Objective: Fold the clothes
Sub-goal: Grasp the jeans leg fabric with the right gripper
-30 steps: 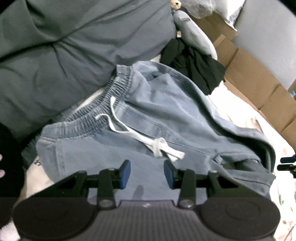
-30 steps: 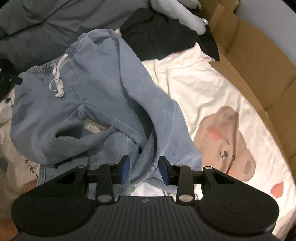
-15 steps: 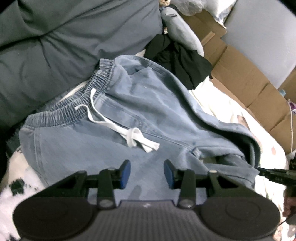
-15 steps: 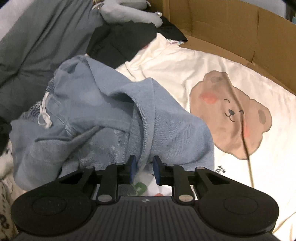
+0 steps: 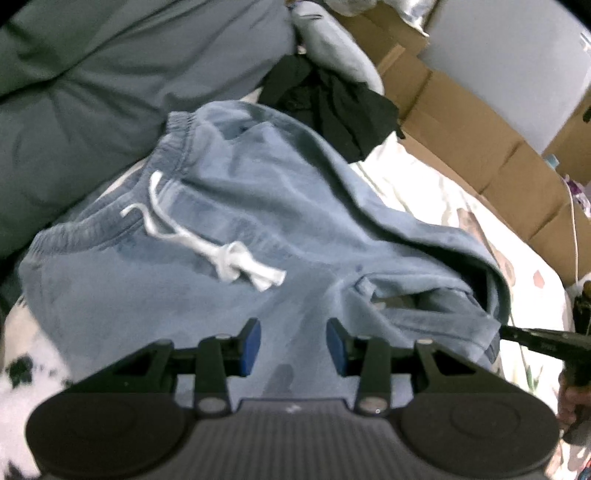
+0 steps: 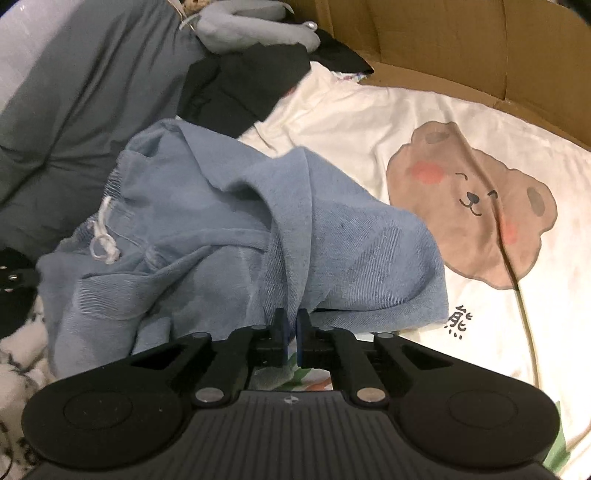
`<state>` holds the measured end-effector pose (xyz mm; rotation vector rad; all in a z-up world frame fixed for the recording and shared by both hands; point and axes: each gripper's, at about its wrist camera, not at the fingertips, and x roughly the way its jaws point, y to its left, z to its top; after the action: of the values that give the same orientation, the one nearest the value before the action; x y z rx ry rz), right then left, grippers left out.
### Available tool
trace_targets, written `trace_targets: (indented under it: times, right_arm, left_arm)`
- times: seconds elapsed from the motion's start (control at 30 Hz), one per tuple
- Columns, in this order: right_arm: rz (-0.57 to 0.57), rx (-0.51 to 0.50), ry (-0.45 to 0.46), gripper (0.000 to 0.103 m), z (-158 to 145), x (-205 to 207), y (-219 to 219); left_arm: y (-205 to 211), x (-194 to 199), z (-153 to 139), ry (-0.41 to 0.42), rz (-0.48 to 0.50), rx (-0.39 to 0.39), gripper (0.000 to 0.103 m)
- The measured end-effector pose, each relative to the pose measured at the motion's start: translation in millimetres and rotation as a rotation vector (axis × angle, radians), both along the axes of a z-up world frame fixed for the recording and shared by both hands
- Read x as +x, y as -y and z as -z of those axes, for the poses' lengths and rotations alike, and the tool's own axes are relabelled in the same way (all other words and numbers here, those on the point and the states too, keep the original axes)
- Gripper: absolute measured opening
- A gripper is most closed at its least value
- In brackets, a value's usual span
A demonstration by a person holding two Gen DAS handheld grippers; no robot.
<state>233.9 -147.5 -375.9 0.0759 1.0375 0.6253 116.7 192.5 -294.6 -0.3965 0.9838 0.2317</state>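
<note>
Since half a second ago our right gripper [image 6: 291, 334] has drawn its blue pads nearly together on a raised fold of the blue shorts [image 6: 229, 236], the cloth pinched between them and rising in a ridge just ahead of the tips. Our left gripper [image 5: 293, 347] hovers with its pads well apart over the front of the shorts [image 5: 258, 229], gripping nothing, below the knot of the white drawstring [image 5: 229, 258]. We see the shorts lying crumpled on a cream bedsheet [image 6: 351, 122], waistband toward the grey duvet [image 5: 92, 92] and one leg bunched up toward the right gripper. On the sheet a brown cartoon bear [image 6: 476, 206] smiles with pink cheeks, and beside its lower left edge we can read one black Chinese character, 熊 [image 6: 460, 321]; no other writing is legible to us. Black clothing [image 6: 240, 85] lies heaped beyond the shorts, touching their far edge, with a grey stuffed toy [image 6: 255, 26] resting above it. Flattened brown cardboard [image 6: 461, 48] stands along the far side of the bed; we cannot tell whether it holds anything. From the left wrist view, the black tip of the right gripper [image 5: 535, 339] meets the hem of the shorts at the frame's right edge.
</note>
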Motion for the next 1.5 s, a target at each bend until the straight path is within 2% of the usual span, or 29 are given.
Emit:
trace_targets:
  times: [0.17,0.33,0.4,0.5,0.53,0.6,0.63,0.77,0.83,1.0,1.13,1.2,1.27,1.37,1.43,1.5]
  right_arm:
    - [-0.003,-0.009,0.052,0.001,-21,-2,6]
    - [0.077,-0.021,0.092,0.000,-36,17,25]
    - [0.109,0.001,0.069,0.000,-36,27,36]
    - [0.130,0.097,-0.012,0.001,-26,35,50]
    - [0.134,0.116,-0.031,0.002,-22,35,52]
    - [0.125,0.121,-0.055,0.020,-14,31,48]
    - [0.113,0.131,-0.063,0.024,-10,28,45]
    - [0.056,0.150,-0.087,0.032,-1,16,30]
    - [0.046,0.145,-0.094,0.032,3,14,24]
    - [0.070,0.160,-0.121,0.031,12,19,21]
    - [0.090,0.171,-0.142,0.028,19,23,18]
    - [0.100,0.177,-0.153,0.028,23,25,17]
    - [0.103,0.177,-0.156,0.028,25,26,16]
    - [0.106,0.177,-0.152,0.028,25,26,16]
    - [0.103,0.172,-0.140,0.027,23,26,17]
    - [0.099,0.167,-0.129,0.028,21,25,17]
  left_arm:
    - [8,30,-3,0.023,0.056,0.032,0.041]
    - [10,58,3,0.038,0.071,0.025,0.041]
    - [12,68,4,0.045,0.078,0.010,0.041]
    - [22,75,4,0.055,0.107,-0.012,0.042]
    - [26,76,4,0.056,0.122,-0.021,0.043]
    - [33,78,6,0.057,0.147,-0.040,0.047]
    - [37,77,6,0.060,0.160,-0.046,0.049]
    - [50,73,6,0.076,0.206,-0.074,0.055]
    - [57,70,5,0.084,0.232,-0.106,0.058]
    - [79,62,3,0.102,0.371,-0.160,0.058]
    - [94,57,4,0.101,0.456,-0.287,0.058]
    - [104,56,9,0.086,0.489,-0.322,0.060]
    - [114,56,15,0.061,0.509,-0.310,0.062]
    - [122,56,24,0.005,0.503,-0.342,0.062]
    - [124,53,24,0.004,0.514,-0.383,0.064]
    - [131,50,27,-0.020,0.536,-0.368,0.066]
